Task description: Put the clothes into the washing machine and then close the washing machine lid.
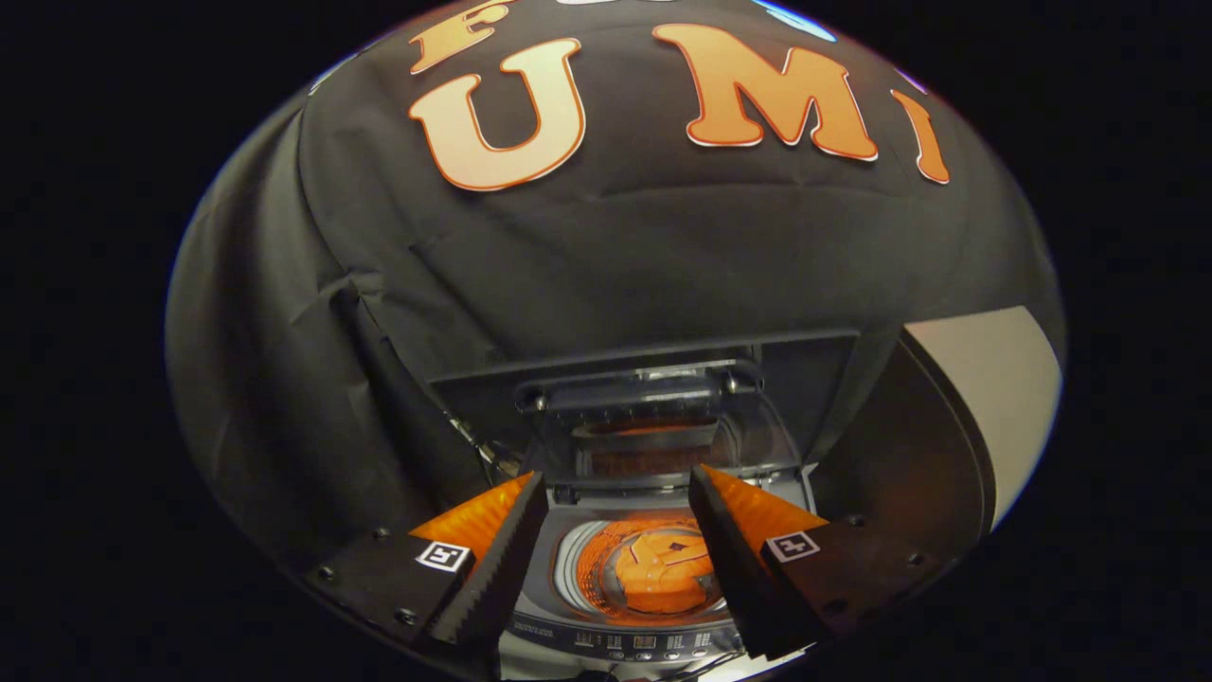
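Observation:
A small grey top-loading washing machine stands just ahead of and below my fingers. Its clear lid is raised upright behind the round drum opening. Inside the drum lies an orange thing, lit orange; whether it is folded cloth or the drum's own base I cannot tell. My gripper is open above the machine. The drum shows in the gap between the two black-and-orange fingers, and nothing is held between them.
The machine's control panel runs along its near edge, close under my fingers. Black cloth covers the booth wall behind the machine. A pale surface shows beyond the cloth to the right.

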Demonstrator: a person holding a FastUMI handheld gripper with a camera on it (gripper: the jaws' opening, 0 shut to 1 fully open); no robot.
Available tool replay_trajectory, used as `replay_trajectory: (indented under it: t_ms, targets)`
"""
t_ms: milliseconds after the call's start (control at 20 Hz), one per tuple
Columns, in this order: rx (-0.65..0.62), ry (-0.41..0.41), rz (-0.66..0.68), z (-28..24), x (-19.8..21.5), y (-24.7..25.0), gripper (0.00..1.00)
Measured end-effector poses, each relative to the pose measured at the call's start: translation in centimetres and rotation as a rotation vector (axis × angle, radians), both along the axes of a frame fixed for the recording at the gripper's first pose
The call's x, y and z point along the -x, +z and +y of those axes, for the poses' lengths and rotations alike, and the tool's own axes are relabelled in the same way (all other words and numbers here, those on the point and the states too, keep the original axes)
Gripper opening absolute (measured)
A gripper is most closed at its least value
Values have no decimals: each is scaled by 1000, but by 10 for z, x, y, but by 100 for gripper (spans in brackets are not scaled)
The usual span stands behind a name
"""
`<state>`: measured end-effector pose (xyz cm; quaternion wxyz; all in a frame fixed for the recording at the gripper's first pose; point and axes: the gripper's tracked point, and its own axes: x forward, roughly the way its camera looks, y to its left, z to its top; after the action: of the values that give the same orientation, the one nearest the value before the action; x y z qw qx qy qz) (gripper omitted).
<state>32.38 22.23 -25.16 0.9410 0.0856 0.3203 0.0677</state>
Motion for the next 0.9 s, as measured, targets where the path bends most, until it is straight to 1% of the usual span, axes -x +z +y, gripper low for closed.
replay_trajectory:
  t_ms: [150, 400, 500, 600, 700, 900]
  targets:
    - [38, 12, -37, -2, -24, 16, 98]
    - [30, 3, -84, -1, -66, 41, 98]
    - [47, 5, -89, -3, -82, 44, 98]
    - [49, 11, -84, 0, -95, 41, 98]
    - [52, 1, -73, -1, -109, 34, 98]
    - [48, -12, -50, -1, -124, 20, 98]
